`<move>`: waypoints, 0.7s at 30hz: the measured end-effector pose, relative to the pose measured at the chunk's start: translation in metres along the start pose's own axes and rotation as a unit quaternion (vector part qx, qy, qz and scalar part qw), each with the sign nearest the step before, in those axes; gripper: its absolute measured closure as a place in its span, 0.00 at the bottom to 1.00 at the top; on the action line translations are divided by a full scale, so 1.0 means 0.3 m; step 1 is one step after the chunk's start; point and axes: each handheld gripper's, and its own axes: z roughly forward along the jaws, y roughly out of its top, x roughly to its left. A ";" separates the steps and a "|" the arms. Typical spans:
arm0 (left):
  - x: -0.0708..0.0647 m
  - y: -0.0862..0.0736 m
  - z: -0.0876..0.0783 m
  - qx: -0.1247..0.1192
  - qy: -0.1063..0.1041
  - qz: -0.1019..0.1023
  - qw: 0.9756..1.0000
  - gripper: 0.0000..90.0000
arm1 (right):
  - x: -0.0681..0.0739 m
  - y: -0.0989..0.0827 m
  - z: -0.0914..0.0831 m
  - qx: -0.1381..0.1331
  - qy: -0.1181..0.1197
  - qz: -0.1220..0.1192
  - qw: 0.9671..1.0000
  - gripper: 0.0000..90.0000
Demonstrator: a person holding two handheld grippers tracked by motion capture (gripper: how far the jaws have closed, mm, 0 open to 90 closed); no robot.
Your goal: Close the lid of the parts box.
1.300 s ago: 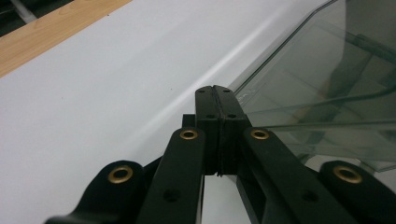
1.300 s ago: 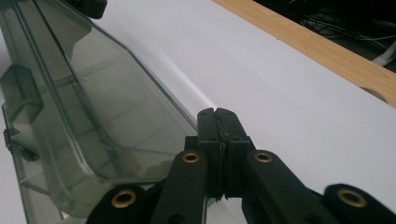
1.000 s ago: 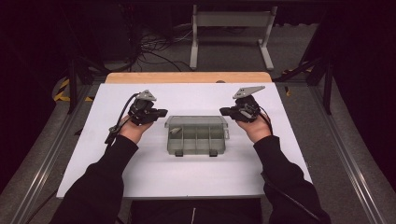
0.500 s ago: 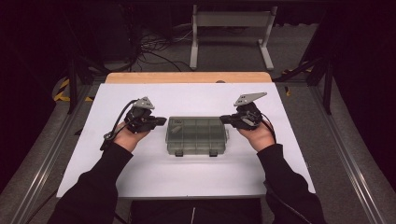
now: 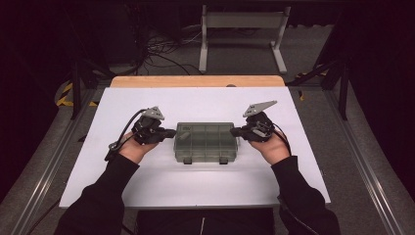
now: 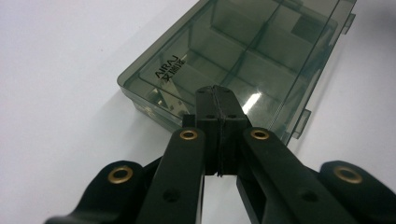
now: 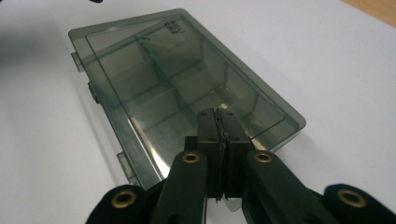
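on the white worktop a smoky clear plastic box with dividers lies flat at the middle, lid down. left claw sits pinched together at the box's left end, right claw pinched together at its right end, neither holding anything. beyond the worktop's wooden far edge, cables and a metal stand are on the floor.

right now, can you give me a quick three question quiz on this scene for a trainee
1. True or false: the lid of the box is shut.
2. How do the jaws of the left gripper and right gripper stand: A both shut, B both open, C one of each?
3. What colour is the sheet under the box?

Key: 1 true. 2 A. 3 white.
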 end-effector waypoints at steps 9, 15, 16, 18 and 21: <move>-0.016 -0.005 0.027 0.024 -0.001 0.009 1.000 1.00 | 0.008 -0.012 0.017 0.028 0.004 -0.004 1.000 0.99; -0.022 -0.012 0.038 0.038 -0.005 0.013 0.999 1.00 | 0.015 -0.026 0.028 0.043 0.004 -0.006 0.999 0.99; -0.023 -0.012 0.040 0.041 -0.006 0.015 0.999 1.00 | 0.017 -0.027 0.030 0.045 0.005 -0.005 0.999 0.99; -0.026 -0.013 0.044 0.045 -0.005 0.020 0.999 1.00 | 0.022 -0.028 0.033 0.050 0.006 -0.007 0.999 0.99; -0.028 -0.015 0.046 0.048 -0.005 0.021 0.999 1.00 | 0.031 -0.027 0.038 0.057 0.008 -0.012 0.998 0.99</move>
